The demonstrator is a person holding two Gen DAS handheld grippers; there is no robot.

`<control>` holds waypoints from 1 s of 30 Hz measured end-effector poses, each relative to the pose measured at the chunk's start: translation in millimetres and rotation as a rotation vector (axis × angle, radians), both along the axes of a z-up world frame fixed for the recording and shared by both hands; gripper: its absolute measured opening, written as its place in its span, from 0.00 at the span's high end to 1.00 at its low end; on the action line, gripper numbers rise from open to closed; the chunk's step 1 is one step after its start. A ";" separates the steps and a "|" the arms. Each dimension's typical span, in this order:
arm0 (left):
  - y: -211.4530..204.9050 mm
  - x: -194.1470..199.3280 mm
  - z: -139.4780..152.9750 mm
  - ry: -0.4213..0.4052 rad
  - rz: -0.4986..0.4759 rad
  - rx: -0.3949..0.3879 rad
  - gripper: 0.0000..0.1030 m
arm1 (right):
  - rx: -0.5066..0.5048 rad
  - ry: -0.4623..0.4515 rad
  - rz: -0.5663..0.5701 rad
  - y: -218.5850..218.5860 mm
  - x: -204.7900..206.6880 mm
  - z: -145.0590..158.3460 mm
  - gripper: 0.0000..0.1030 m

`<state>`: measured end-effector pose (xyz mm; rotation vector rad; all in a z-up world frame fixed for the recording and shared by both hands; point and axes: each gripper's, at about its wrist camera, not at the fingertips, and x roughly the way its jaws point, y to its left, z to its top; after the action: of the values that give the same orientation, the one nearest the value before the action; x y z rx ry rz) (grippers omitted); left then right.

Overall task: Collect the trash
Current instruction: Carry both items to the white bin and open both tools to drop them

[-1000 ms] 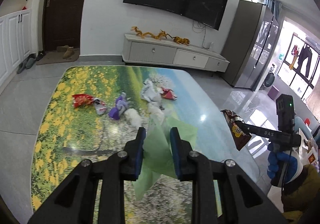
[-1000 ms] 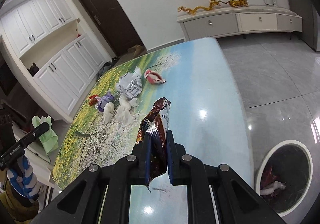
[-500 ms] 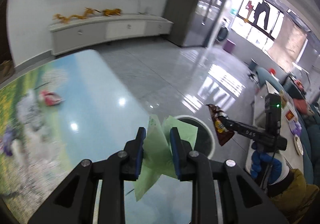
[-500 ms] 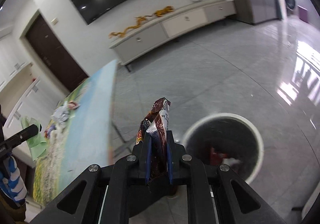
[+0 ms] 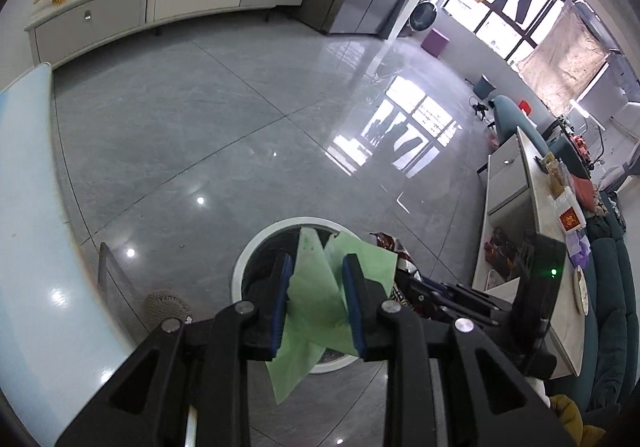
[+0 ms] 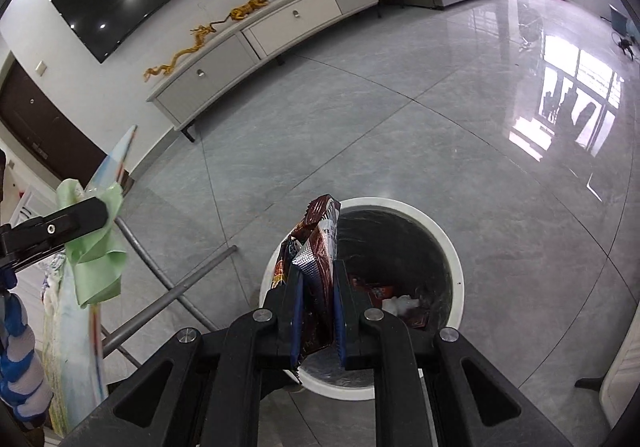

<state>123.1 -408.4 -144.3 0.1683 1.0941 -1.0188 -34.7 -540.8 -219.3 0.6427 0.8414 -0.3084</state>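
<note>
Wrapper (image 6: 316,267) light, crinkly, slippery; my right gripper (image 6: 316,311) clamps its middle above bin (image 6: 448,243). Left gripper (image 5: 316,299) pinches soft green paper (image 5: 320,303) centrally.

Glossy foil wrapper (image 6: 316,247), matt green paper (image 5: 320,287), polished grey floor tiles (image 5: 240,127).

The left claw (image 5: 316,279) is matte black plastic, its two fingers lined with blue pads (image 5: 280,303) and its angled arms fastened with round silver screws (image 5: 240,308). The right claw (image 6: 318,287) is built the same: black frame, blue pads, silver screws. Its black housing carries a small green light (image 5: 553,271). The left hand (image 6: 18,359) wears a blue-and-white glove.
</note>
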 end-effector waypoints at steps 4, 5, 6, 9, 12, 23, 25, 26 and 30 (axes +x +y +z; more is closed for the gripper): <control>-20.8 8.4 -20.4 0.045 0.005 0.030 0.70 | 0.000 0.028 -0.005 -5.6 3.8 -8.9 0.85; -24.2 10.4 -25.9 0.058 0.013 0.035 0.58 | -0.004 0.039 -0.009 -6.5 5.9 -11.0 0.85; -24.9 12.0 -27.9 0.068 0.025 0.031 0.45 | -0.005 0.050 -0.013 -7.3 8.1 -13.5 0.82; -20.5 16.9 -30.8 0.097 0.033 0.022 0.43 | -0.014 0.078 -0.027 -6.5 10.6 -16.8 0.77; -12.2 13.9 -26.4 0.076 0.028 0.019 0.43 | -0.020 0.076 -0.030 -2.9 9.3 -12.9 0.76; 93.1 8.7 17.3 -0.103 0.125 -0.009 0.43 | -0.122 0.020 0.036 49.5 39.9 39.6 0.64; 121.7 10.0 20.7 -0.120 0.157 -0.010 0.43 | -0.142 0.012 0.064 65.5 46.7 50.5 0.64; 134.4 10.4 21.6 -0.128 0.170 -0.010 0.43 | -0.148 0.006 0.082 73.0 49.3 55.3 0.64; 200.2 10.8 26.1 -0.138 0.240 -0.036 0.44 | -0.189 -0.026 0.181 117.1 66.2 81.9 0.64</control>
<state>134.0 -208.2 -118.1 0.0743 0.9446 -0.7992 31.5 -423.7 -137.5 0.3903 0.8275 -0.2118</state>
